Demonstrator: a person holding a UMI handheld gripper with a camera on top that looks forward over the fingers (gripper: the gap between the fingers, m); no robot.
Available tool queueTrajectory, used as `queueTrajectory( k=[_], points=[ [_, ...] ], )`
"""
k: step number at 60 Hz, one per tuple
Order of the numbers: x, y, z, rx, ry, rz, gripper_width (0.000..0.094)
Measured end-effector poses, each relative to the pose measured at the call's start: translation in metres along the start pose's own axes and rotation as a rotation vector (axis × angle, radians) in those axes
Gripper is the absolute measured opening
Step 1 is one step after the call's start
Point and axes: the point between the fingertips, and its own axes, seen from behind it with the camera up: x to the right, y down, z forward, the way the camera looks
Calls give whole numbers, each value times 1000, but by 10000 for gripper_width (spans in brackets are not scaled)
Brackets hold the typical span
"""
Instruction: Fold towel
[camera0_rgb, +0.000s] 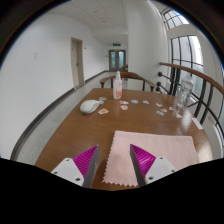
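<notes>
A pale pink towel (150, 152) with a zigzag edge lies flat on the brown wooden table (85, 130), just ahead of my fingers and reaching to the right. My gripper (113, 165) hovers over the towel's near left corner. Its two fingers with magenta pads (86, 160) stand well apart and hold nothing. The towel's near edge shows between them.
Farther along the table stand a pink-and-white bottle (118, 86), a white rounded object (90, 105), several small items (125, 104) and clear glasses (183, 110) at the right. Wooden chairs (138, 80) stand at the far end. Windows line the right wall.
</notes>
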Motion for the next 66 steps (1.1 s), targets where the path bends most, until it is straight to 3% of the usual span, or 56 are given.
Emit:
queueTrajectory(
  k=[6, 7, 8, 9, 12, 15, 18, 28, 35, 41, 46, 53, 60, 62, 66],
  points=[
    [9, 17, 25, -82, 34, -40, 542],
    [7, 15, 26, -73, 18, -32, 454],
    [8, 14, 26, -66, 13, -22, 530],
    [8, 16, 26, -75, 5, -17, 436],
    [3, 14, 28, -81, -15, 8, 317],
    [13, 14, 28, -73, 5, -6, 80],
    [12, 12, 32, -62, -3, -10, 43],
    [11, 8, 27, -40, -33, -10, 4],
    [35, -32, -1, 59, -46, 59, 4],
    [95, -59, -31, 134, 5, 114, 13],
    [163, -61, -50, 159, 121, 136, 21],
    [243, -14, -43, 56, 265, 125, 22],
    [264, 31, -21, -56, 237, 172, 30],
    [266, 32, -12, -48, 232, 194, 61],
    [272, 29, -20, -8, 222, 223, 322]
  ],
)
